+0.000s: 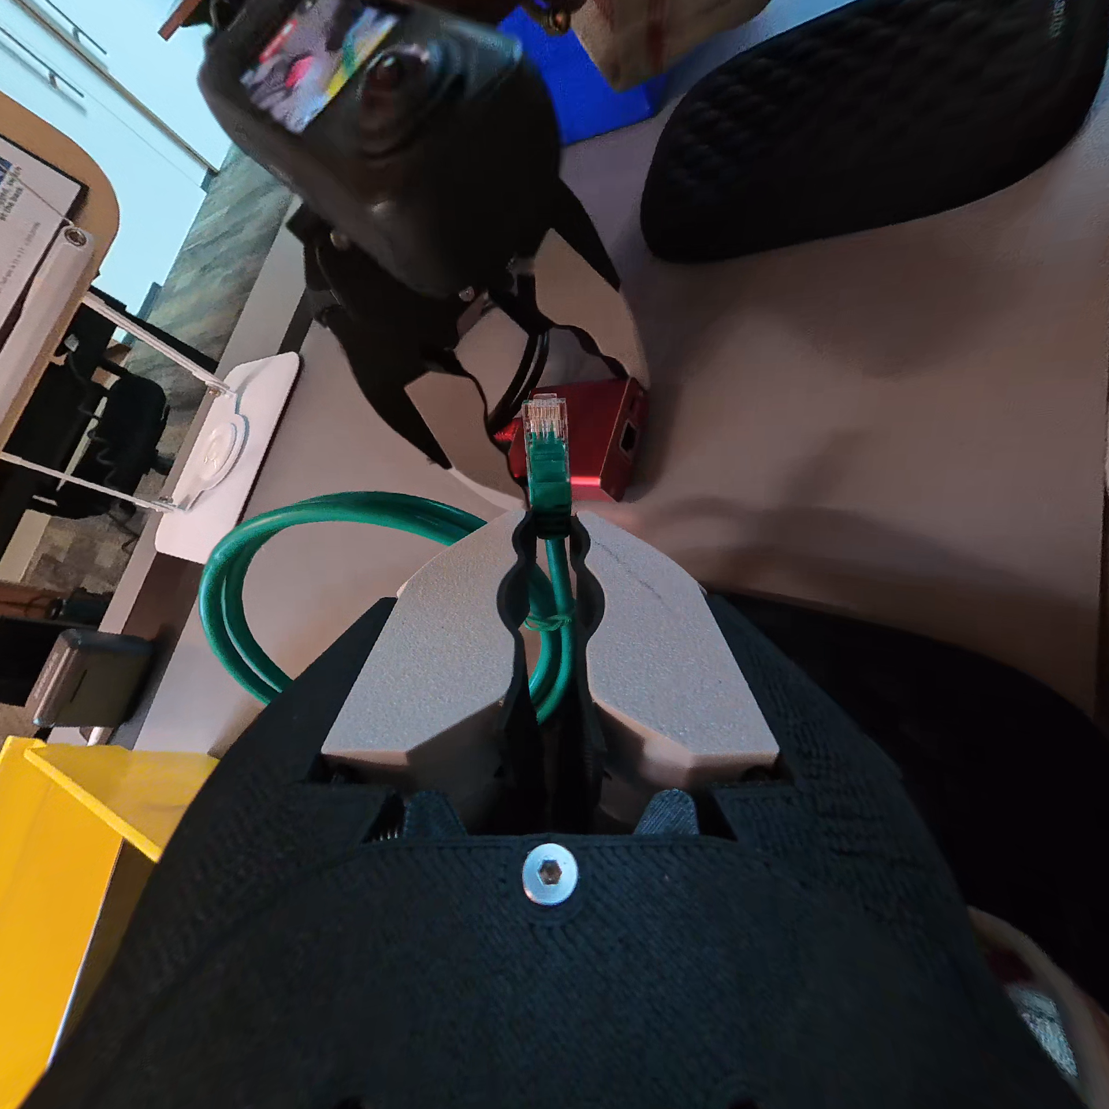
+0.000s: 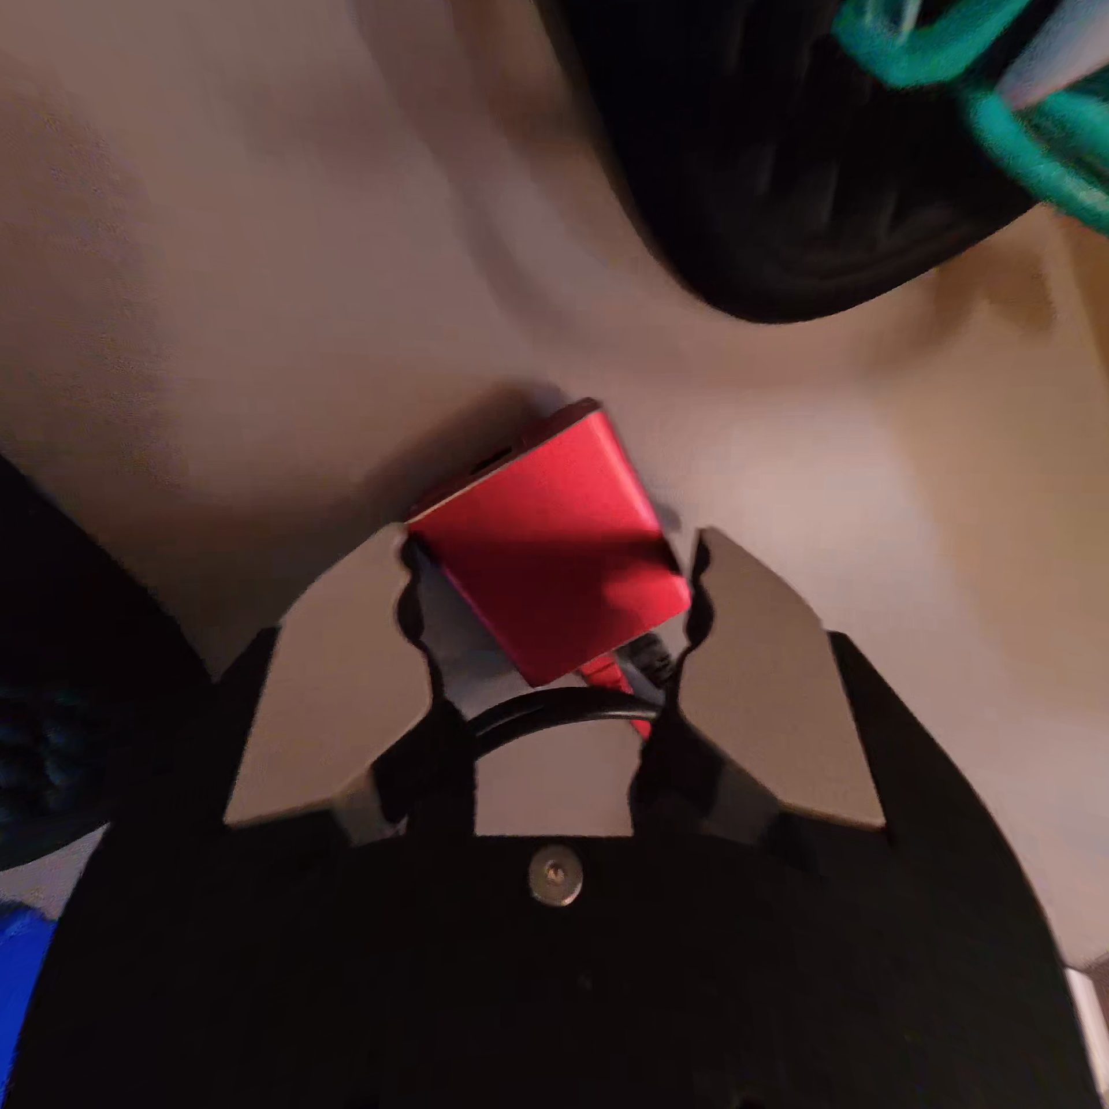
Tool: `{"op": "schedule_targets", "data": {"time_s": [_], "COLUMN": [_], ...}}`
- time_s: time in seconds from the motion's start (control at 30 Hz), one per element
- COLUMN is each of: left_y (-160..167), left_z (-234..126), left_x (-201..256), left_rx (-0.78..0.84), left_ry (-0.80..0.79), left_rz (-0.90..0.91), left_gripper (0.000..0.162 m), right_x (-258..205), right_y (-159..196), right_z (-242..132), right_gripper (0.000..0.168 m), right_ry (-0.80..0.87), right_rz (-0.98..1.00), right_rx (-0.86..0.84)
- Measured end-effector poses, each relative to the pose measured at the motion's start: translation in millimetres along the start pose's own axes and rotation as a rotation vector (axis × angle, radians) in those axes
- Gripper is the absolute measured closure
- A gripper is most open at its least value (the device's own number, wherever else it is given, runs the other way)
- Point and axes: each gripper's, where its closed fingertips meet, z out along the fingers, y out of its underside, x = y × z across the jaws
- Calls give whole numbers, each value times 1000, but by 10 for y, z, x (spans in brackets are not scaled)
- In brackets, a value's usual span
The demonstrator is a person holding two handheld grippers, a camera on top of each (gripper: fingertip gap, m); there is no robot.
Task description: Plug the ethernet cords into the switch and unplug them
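Pale beige desk surface [image 1: 840,420] fills both wrist views, with the red switch [image 1: 591,438] lying on it as the landmark for everything else. Far to the left of the switch, in the left wrist view, a yellow bin [image 1: 66,852] sits at the desk's edge, and a white flat stand base [image 1: 234,444] lies on the desk between that bin and the switch. Nearer, a green ethernet cord [image 1: 240,576] loops out to the left of the switch and runs back in between the fingers of the left gripper [image 1: 549,522]. That gripper is clamped on the cord just behind its plug, so the clear-tipped connector [image 1: 545,420] sticks out past the fingertips — pointing toward the switch, apparently just short of it and not seated in a port. An open port shows on the switch's side face.

Above and behind the switch, the right gripper [image 1: 447,420] comes down steeply with its camera housing high over the desk, fingers reaching to the switch. In the right wrist view its fingers [image 2: 348,630] stand spread wide on either side of the switch [image 2: 552,540]; the left fingertip is at one corner, the right one close beside the opposite edge — I cannot tell if they press it. A black cable [image 2: 540,708] and a red plug leave the switch's near end. To the right of the switch rests a black mesh pad [image 1: 870,120].
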Motion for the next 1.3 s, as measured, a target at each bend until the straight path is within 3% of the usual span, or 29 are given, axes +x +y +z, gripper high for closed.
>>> {"op": "schedule_targets", "data": {"time_s": [0.1,0.23,0.27,0.43,0.5,0.6,0.7,0.77,0.87,1.07,1.3], "left_y": [20,61,71,115,127,135,137,147,178,248,310], "left_z": [3,34,46,96,114,131,135,137,142,179,272], "left_x": [-13,-5,-6,-35,-33,-26,-34,-45,-73,-153,-244], "left_rx": [2,-6,-8,-41,-62,-81,-88,-94,-119,-187,-365], "left_ry": [-2,7,8,12,19,28,26,20,6,-48,-208], "left_rz": [-12,-18,-16,-36,-49,-57,-62,-69,-98,-123,-22], "left_gripper": [151,151,151,151,151,151,151,151,151,151,152], "right_x": [60,93,72,-39,-37,4,-26,3,119,266,228], "right_y": [56,232,242,230,324,126,22,8,122,90,-41], "right_z": [-12,-58,-70,-189,-150,-112,-42,-27,-65,-665,-722], "right_gripper": [84,85,84,56,45,63,94,94,95,97,98], "right_ry": [42,165,186,156,194,239,142,141,218,544,743], "right_rz": [212,723,768,759,572,355,341,373,514,648,664], "right_rx": [-1,-64,-56,132,144,287,376,437,390,426,213]}}
